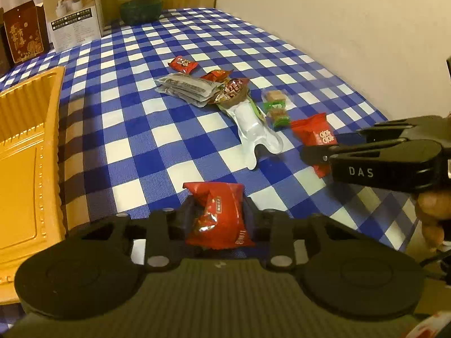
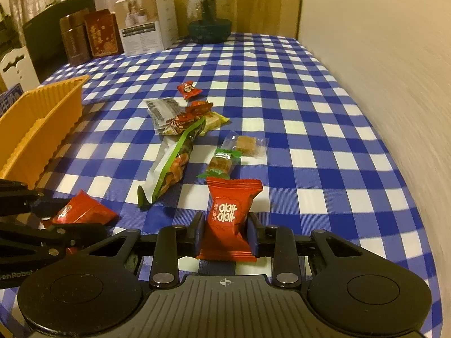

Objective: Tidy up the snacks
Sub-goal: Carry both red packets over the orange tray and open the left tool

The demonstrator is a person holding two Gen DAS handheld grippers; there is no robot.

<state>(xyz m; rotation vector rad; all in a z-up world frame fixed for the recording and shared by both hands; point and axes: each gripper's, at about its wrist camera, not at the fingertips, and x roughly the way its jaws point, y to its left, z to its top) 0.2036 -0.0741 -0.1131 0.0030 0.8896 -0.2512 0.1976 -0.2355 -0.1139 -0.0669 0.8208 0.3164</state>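
Note:
My left gripper point(image 1: 220, 219) is shut on a red snack packet point(image 1: 218, 217) just above the checked tablecloth; it also shows in the right wrist view point(image 2: 81, 211). My right gripper point(image 2: 225, 232) is shut on a red candy packet with white characters point(image 2: 229, 217); in the left wrist view the packet point(image 1: 314, 133) shows at the right gripper's tips point(image 1: 313, 155). A pile of loose snacks lies mid-table: a grey packet point(image 1: 186, 87), small red candies point(image 1: 182, 64), a long white-and-green pouch point(image 2: 172, 163), green-wrapped sweets point(image 2: 222, 163). An orange tray point(image 1: 25, 152) stands at the left.
Boxes point(image 2: 143, 25), brown tins point(image 2: 74, 36) and a dark green glass jar point(image 2: 208, 17) stand along the table's far edge. A white wall point(image 2: 394, 70) runs along the right side. The table edge curves close on the right.

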